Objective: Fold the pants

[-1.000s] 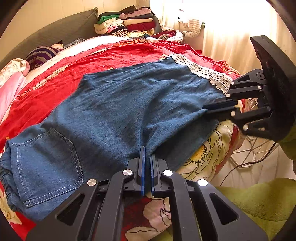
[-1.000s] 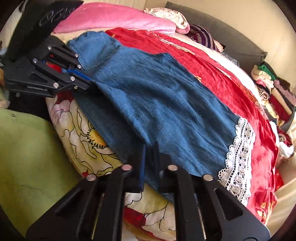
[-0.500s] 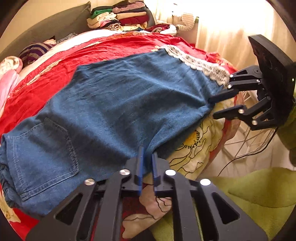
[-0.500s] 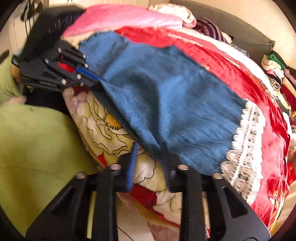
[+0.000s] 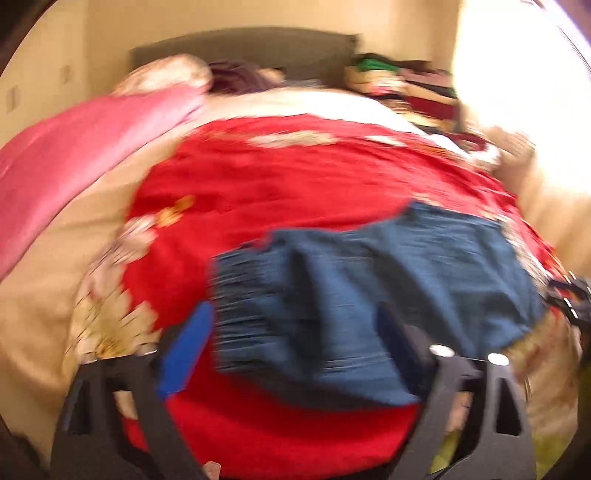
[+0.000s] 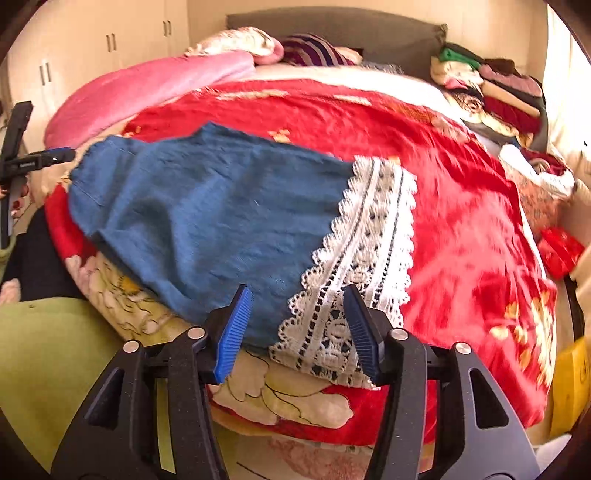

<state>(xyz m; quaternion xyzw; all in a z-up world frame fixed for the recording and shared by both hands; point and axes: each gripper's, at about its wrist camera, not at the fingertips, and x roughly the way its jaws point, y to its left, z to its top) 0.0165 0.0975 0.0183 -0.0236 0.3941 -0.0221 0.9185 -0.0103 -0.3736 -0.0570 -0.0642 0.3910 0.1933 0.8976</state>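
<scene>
At the near edge of the bed [image 6: 461, 206], on the red floral bedspread [image 6: 443, 155], the denim pants [image 6: 207, 206] lie folded lengthwise, waistband end toward the bed's left side, lace-trimmed hem [image 6: 365, 236] toward the middle. Left to right: white wardrobe doors [image 6: 110, 40] behind; a pink blanket [image 6: 147, 88] along the bed's far left edge; a striped pillow [image 6: 314, 51] against the grey headboard [image 6: 351, 26]; a stack of folded clothes [image 6: 491, 88] at the far right corner.

Left gripper [image 5: 291, 347]: view heavily blurred, jaws spread wide and opening, one blue pad [image 5: 184, 354] visible; the gathered waistband [image 5: 251, 295] of the pants shows between the fingers, but no pad presses on it. In the right wrist view this gripper sits at the frame's left edge, just beside the waist end, apart from it.

Right gripper [image 6: 299, 328]: jaws about half spread and opening, blue ribbed pads [image 6: 236, 325] either side of the lace hem corner at the bed's near edge; cloth lies between them, not pinched. Green fabric [image 6: 44, 350] lies below the bed's near left edge.
</scene>
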